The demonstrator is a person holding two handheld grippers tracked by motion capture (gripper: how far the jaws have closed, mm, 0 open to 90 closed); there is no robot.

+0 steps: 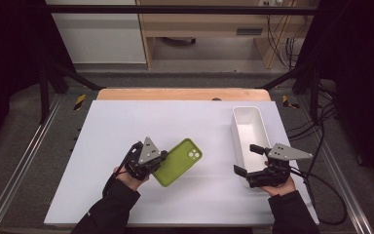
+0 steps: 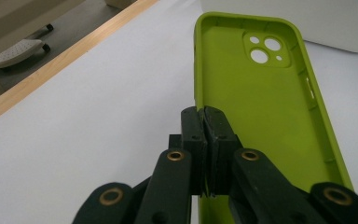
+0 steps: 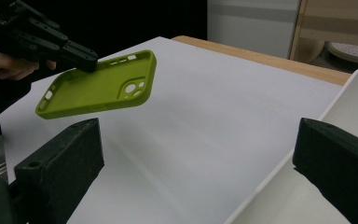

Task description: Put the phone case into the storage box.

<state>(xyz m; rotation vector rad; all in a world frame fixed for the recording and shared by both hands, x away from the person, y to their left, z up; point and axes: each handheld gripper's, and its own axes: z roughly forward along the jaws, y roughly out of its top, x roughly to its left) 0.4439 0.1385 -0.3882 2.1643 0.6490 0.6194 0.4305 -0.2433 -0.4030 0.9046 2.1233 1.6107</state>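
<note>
Overhead light falls evenly on the white table (image 1: 126,195), bright without glare; the room's edges sink into near-black. Shadows beneath the green phone case (image 3: 98,86) are soft. High view grainy; right gripper view's near jaws blurred

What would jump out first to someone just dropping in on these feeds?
The lime-green phone case, held off the white table near its middle with its open side up, the left gripper shut on one long edge. Next, the white bin along the table's right side, with the right gripper open at its near end, one jaw over the bin and one over the table.
</note>
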